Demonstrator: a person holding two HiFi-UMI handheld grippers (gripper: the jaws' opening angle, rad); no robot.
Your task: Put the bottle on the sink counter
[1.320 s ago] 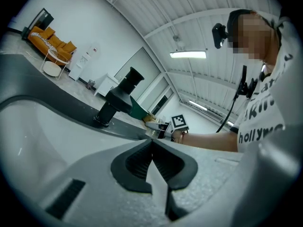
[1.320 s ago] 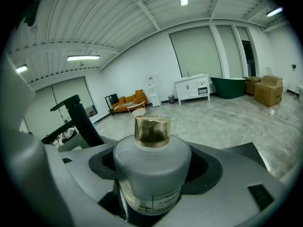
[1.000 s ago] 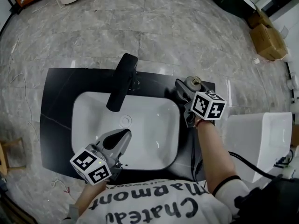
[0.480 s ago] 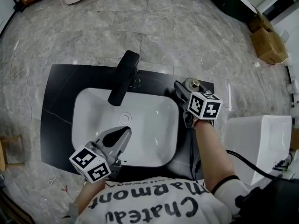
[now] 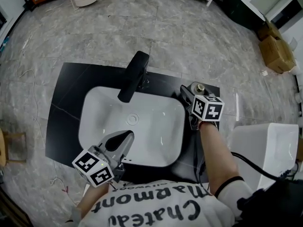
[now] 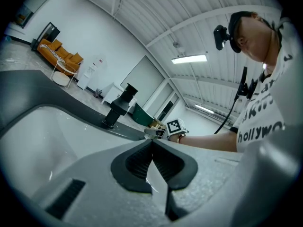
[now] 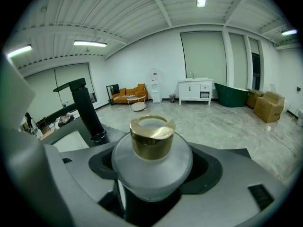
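sink counter [image 5: 66,108] beneath right gripper [image 5: 189,94] clamping frosted bottle [image 7: 152,167] (gold cap [image 7: 152,137]).

The bottle [image 7: 152,161] is small and round, with a frosted, pale body and a short gold cap [image 7: 152,136] on top. It stands upright, cap up, clamped at its body between the jaws of the right gripper [image 5: 194,92]. It is at the right rear corner of the black table [image 5: 66,103], just right of the white basin [image 5: 156,141] set into that table. Whether its base touches the table cannot be told.
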